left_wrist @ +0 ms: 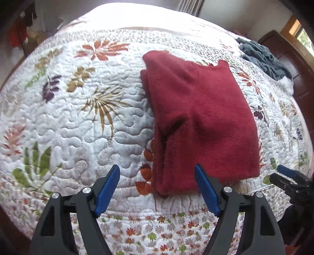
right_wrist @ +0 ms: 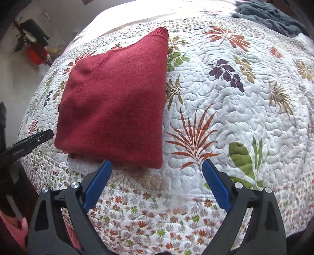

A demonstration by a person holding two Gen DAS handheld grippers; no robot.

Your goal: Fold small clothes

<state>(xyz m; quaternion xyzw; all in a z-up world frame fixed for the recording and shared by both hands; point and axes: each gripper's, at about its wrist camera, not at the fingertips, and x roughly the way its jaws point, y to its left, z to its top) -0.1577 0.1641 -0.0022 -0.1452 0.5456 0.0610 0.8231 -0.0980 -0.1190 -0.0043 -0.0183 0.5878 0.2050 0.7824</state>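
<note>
A dark red knitted sweater (left_wrist: pixel 198 117) lies folded into a rough rectangle on the floral quilt (left_wrist: pixel 78 109). My left gripper (left_wrist: pixel 158 169) hovers open over its near left corner, holding nothing. In the right wrist view the same sweater (right_wrist: pixel 115 102) sits to the upper left, one ribbed cuff pointing away. My right gripper (right_wrist: pixel 157 163) is open just in front of the sweater's near right corner, nothing between its blue pads (right_wrist: pixel 97 185). The right gripper (left_wrist: pixel 286 177) shows at the left view's right edge, and the left gripper (right_wrist: pixel 29 142) at the right view's left edge.
A crumpled grey-blue garment (left_wrist: pixel 263 56) lies at the far right of the bed, also seen as a grey-blue heap (right_wrist: pixel 270 15). Dark wooden furniture (left_wrist: pixel 290 64) stands beyond it. The quilt's flowered border (right_wrist: pixel 157 211) hangs over the near edge.
</note>
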